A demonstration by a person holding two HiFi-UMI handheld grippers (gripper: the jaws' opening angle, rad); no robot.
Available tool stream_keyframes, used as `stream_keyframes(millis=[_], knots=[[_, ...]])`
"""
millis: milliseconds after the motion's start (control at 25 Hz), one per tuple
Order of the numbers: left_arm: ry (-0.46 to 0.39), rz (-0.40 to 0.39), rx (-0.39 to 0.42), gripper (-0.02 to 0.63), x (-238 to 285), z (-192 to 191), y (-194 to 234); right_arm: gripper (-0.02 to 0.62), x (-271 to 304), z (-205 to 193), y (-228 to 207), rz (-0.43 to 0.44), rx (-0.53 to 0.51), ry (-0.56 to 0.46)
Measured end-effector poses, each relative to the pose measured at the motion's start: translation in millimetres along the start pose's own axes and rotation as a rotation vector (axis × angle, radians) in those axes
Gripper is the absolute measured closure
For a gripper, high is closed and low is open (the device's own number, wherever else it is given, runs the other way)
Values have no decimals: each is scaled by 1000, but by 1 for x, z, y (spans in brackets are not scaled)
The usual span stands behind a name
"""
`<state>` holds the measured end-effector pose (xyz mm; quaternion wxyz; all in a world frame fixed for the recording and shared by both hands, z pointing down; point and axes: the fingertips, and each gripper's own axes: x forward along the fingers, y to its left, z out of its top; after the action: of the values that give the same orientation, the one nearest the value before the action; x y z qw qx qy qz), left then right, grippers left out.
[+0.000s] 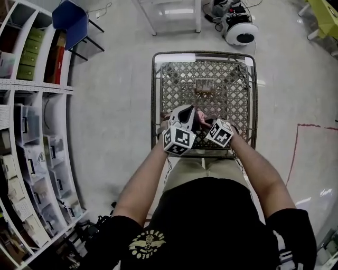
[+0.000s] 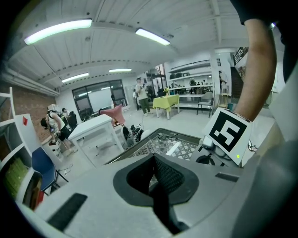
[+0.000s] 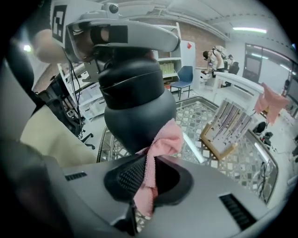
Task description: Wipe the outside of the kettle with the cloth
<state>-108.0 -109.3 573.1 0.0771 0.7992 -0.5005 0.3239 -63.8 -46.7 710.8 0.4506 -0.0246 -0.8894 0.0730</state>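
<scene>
A dark grey kettle (image 3: 135,107) hangs over the wire shopping cart (image 1: 156,95). From above, my left gripper (image 3: 123,35) grips it at the top, jaws shut. In the left gripper view the left gripper (image 2: 156,186) shows its pads closed on a dark strip; the kettle's body is hidden there. My right gripper (image 3: 139,186) is shut on a pink cloth (image 3: 160,144), whose bunched end touches the kettle's lower side. In the head view both grippers meet at the cart's near end, the left gripper (image 1: 184,113) beside the right gripper (image 1: 207,124), with the cloth (image 1: 203,116) between them.
A wooden rack (image 3: 228,125) lies on the cart's mesh floor. Shelves with bins (image 1: 31,132) line the left side. A blue chair (image 1: 71,18), a white table (image 1: 174,10) and a round white device (image 1: 240,32) stand beyond the cart. People stand far off in the room.
</scene>
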Motion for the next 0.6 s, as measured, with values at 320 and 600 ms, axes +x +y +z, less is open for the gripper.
stream_keyframes(millis=[320, 600], knots=[[11, -60, 3, 609, -2, -2, -1, 561, -1, 1, 29, -55, 151, -30], [15, -100, 25, 611, -1, -1, -5, 561, 7, 8, 63, -39, 229, -56]])
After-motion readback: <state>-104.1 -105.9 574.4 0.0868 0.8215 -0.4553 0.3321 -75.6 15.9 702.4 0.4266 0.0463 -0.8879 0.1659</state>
